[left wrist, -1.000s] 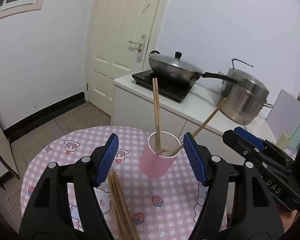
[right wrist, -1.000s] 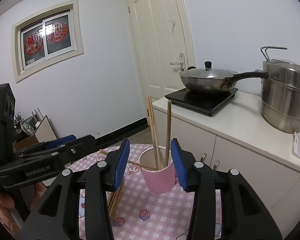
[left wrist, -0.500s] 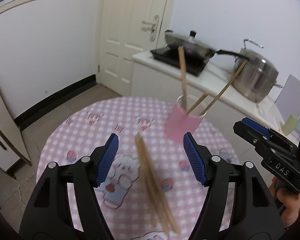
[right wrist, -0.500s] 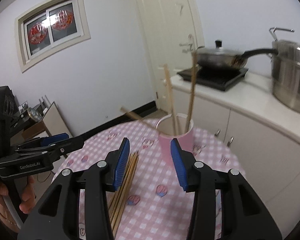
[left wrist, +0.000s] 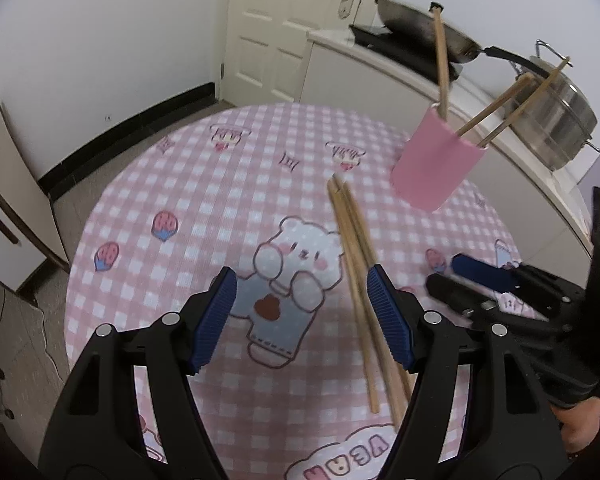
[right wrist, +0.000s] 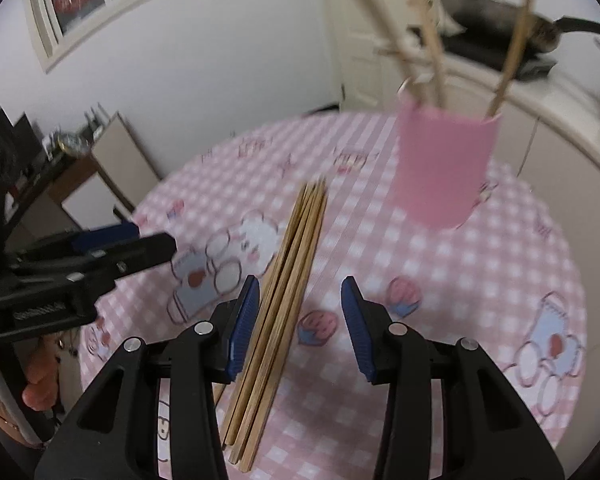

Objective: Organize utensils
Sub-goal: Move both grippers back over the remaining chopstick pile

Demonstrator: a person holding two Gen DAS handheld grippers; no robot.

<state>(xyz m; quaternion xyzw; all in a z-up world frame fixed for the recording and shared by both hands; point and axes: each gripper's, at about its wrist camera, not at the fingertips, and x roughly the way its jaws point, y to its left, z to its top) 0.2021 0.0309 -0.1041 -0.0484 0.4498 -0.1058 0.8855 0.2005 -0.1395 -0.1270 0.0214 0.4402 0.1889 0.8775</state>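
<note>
Chopsticks (left wrist: 446, 50): several stand in cup (left wrist: 436, 162); bundle (right wrist: 284, 280) beside cup remains on tabletop (left wrist: 204, 184). Both claws (left wrist: 300, 316) (right wrist: 296, 322) open, empty.

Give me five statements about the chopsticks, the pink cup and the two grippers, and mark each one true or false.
1. The pink cup stands on the checked tablecloth with chopsticks sticking out of it. True.
2. The left gripper is clamped on a chopstick. False: its jaws are open and hold nothing.
3. A bundle of loose chopsticks lies flat on the cloth, in front of the cup. True.
4. The right gripper is carrying the cup. False: it is open and empty, and the cup stands apart from it on the table.
5. Every chopstick is already in the cup. False: several are in it, but the bundle is on the table.
</note>
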